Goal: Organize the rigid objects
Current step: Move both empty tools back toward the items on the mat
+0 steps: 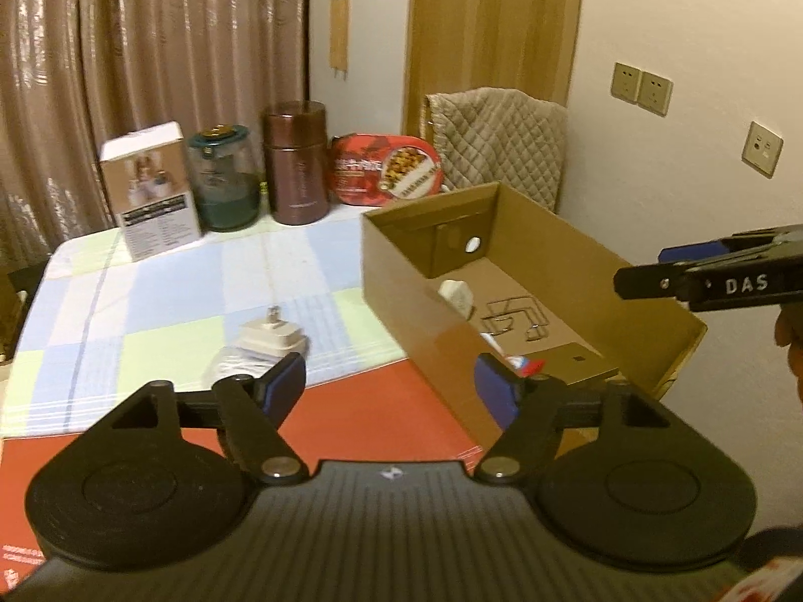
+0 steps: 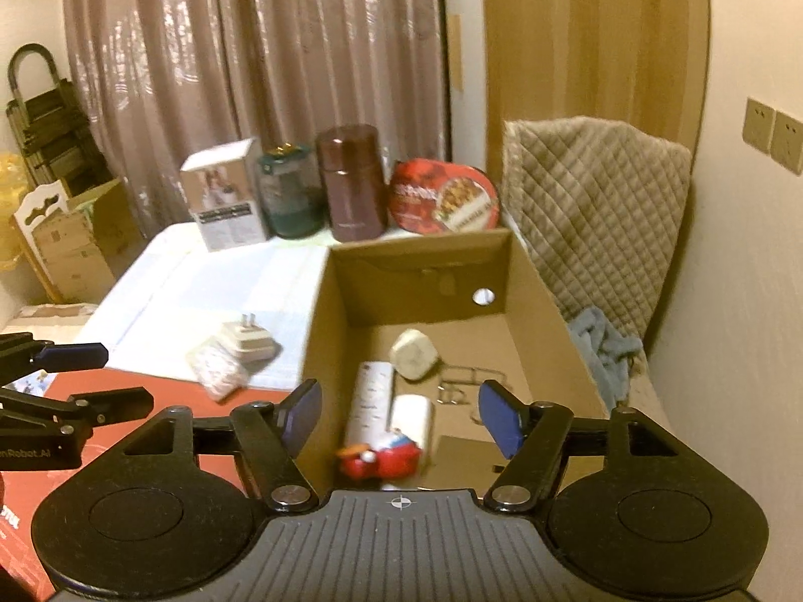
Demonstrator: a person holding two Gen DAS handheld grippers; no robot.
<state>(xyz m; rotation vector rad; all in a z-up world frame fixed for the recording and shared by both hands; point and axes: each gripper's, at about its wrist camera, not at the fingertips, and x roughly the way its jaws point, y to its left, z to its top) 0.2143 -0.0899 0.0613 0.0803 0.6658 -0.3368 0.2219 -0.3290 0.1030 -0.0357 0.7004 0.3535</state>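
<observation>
Cardboard box (image 2: 547, 301), ahead of the right gripper (image 2: 399, 419), already holds several items. Both grippers are open and empty. A white charger (image 1: 271, 338), ahead of the left gripper (image 1: 391, 384), remains unpacked.

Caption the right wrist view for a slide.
Open right gripper above a cardboard box holding a white tube, red toy and white adapter.
</observation>
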